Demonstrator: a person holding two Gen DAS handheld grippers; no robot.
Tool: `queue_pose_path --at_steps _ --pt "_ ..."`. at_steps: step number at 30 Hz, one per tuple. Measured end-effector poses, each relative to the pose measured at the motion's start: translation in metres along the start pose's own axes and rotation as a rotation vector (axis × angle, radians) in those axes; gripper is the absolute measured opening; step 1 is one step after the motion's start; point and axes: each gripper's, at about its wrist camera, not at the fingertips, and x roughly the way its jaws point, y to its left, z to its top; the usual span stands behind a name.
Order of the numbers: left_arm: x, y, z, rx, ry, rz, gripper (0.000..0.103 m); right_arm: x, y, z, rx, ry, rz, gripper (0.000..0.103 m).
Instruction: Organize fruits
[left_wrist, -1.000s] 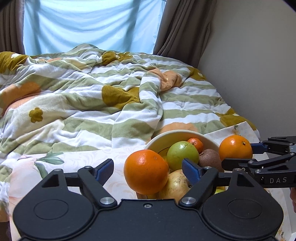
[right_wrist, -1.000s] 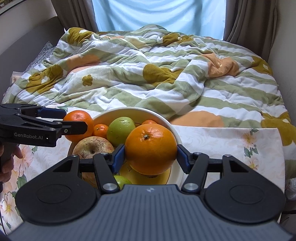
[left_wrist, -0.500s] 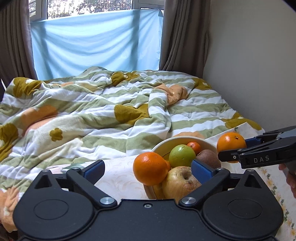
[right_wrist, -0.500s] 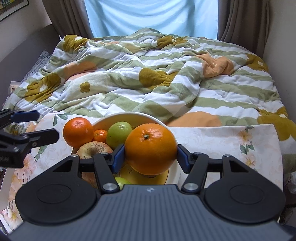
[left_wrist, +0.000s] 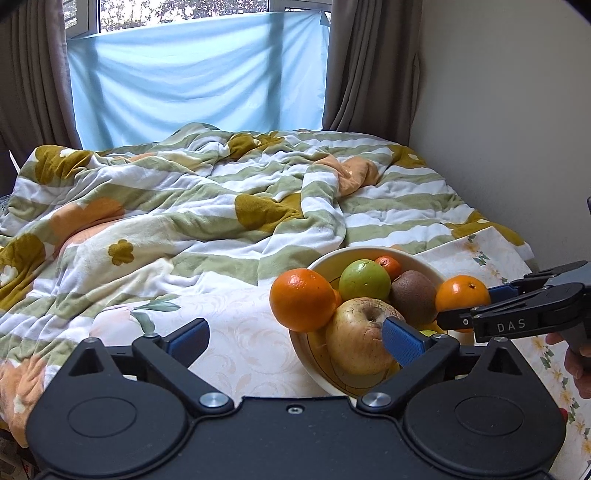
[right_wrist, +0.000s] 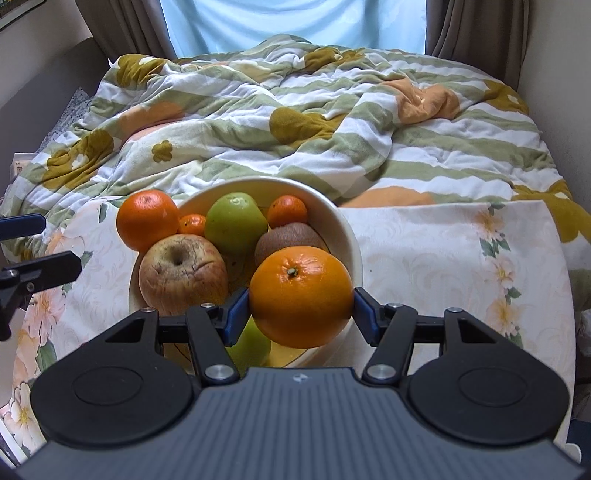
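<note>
The right hand-held gripper (right_wrist: 301, 314) grips an orange (right_wrist: 301, 295) directly above the near rim of the fruit bowl (right_wrist: 343, 229), making it the nearer hand for the drop. Leftward, the left hand-held gripper (left_wrist: 293, 338), jaws just spread wide and empty, hangs beside a second orange (left_wrist: 302, 299) perched on the bowl's far-left edge.

green fruit (right_wrist: 251, 345) mostly hidden under held orange (right_wrist: 301, 295) and right gripper fingers (right_wrist: 232, 314), bowl (right_wrist: 347, 236) near rim cut by gripper body, left gripper (right_wrist: 22, 251) cropped at left edge, hand (left_wrist: 576, 365) cut off at right edge, wrinkled apple (left_wrist: 360, 334) partly behind blue pad
</note>
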Motion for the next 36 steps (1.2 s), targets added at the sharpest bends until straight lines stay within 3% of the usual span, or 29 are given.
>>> queue_pose_path --at_steps 3,6,19,28,36 --pt "-0.001 -0.001 -0.001 0.005 -0.001 -0.001 0.101 0.001 0.001 -0.003 -0.001 0.002 0.007 0.078" --pt "-0.001 -0.002 -0.003 0.017 -0.002 0.005 0.101 -0.009 0.004 -0.004 -0.010 -0.058 -0.005 0.103" --pt "-0.021 -0.014 -0.005 0.020 -0.048 0.002 0.101 -0.034 0.002 -0.010 0.000 -0.117 -0.031 0.103" --pt "-0.063 -0.026 -0.013 -0.039 -0.118 0.022 0.101 -0.083 0.004 -0.021 -0.017 -0.166 -0.047 0.103" --pt "-0.106 -0.051 -0.040 -0.054 -0.166 0.045 0.101 -0.137 -0.003 -0.051 -0.019 -0.217 -0.061 0.103"
